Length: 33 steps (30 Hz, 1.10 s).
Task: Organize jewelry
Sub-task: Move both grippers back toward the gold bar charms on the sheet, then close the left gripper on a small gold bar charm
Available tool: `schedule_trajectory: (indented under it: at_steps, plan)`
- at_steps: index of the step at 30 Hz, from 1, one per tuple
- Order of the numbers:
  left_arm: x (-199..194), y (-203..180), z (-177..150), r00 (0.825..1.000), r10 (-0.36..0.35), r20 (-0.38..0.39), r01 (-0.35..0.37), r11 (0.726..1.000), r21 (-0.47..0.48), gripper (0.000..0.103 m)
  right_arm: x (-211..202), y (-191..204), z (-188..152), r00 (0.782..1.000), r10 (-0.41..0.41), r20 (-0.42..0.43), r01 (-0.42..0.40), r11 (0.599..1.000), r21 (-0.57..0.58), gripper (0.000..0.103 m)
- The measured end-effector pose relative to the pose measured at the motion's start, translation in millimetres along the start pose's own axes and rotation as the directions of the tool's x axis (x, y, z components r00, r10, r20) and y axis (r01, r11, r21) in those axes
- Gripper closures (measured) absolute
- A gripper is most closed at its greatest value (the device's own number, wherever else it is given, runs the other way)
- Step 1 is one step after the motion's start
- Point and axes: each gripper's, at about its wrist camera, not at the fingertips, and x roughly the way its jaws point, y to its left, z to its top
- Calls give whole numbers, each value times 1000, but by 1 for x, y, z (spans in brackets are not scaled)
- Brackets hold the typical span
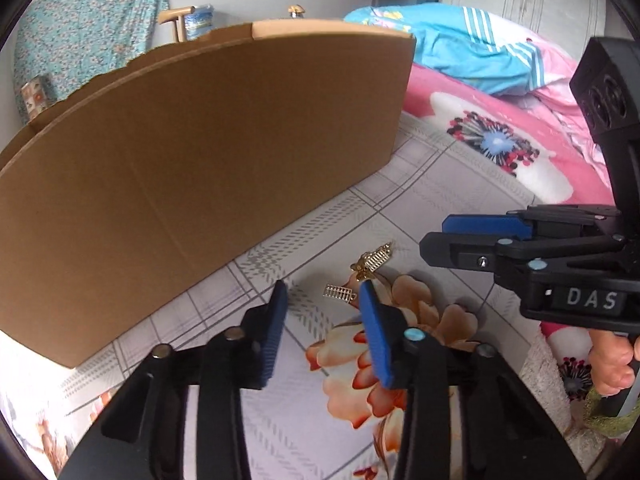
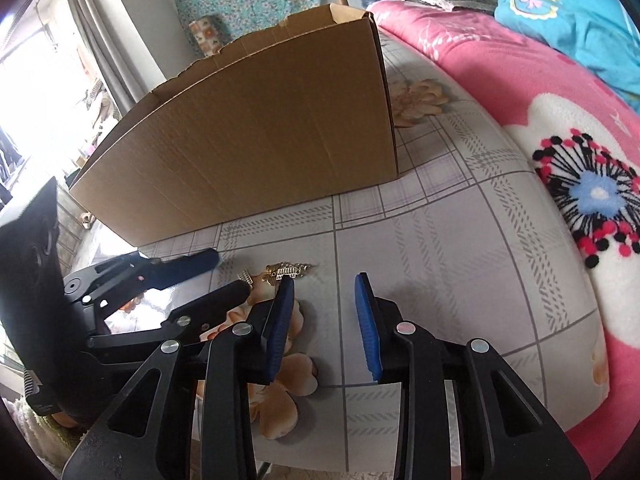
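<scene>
Small gold jewelry pieces lie on the plaid floral tablecloth: an abacus-shaped charm (image 1: 340, 293) and a butterfly piece with a second charm (image 1: 372, 263). My left gripper (image 1: 323, 294) is open, low over the cloth, with the abacus charm just inside its right finger. My right gripper (image 2: 325, 286) is open and empty; it shows at the right of the left wrist view (image 1: 434, 236). In the right wrist view the gold pieces (image 2: 285, 271) lie just beyond its left finger, and the left gripper (image 2: 230, 274) reaches in from the left beside them.
A large open cardboard box (image 1: 192, 160) stands on the tablecloth behind the jewelry; it also shows in the right wrist view (image 2: 260, 136). A pink floral blanket (image 2: 560, 128) and blue cloth (image 1: 472, 52) lie to the right.
</scene>
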Motion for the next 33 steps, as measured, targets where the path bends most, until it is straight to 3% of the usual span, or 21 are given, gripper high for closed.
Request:
schedule_trajectory:
  at_steps: [11, 33]
  plan:
    - [5, -8, 3, 1000, 22, -3, -22, 996, 91, 89, -4, -11, -11, 1000, 11, 1, -11, 1000, 16, 74]
    - [-19, 22, -20, 997, 69, -17, -69, 998, -10, 91, -5, -9, -9, 999, 36, 0, -36, 999, 5, 71]
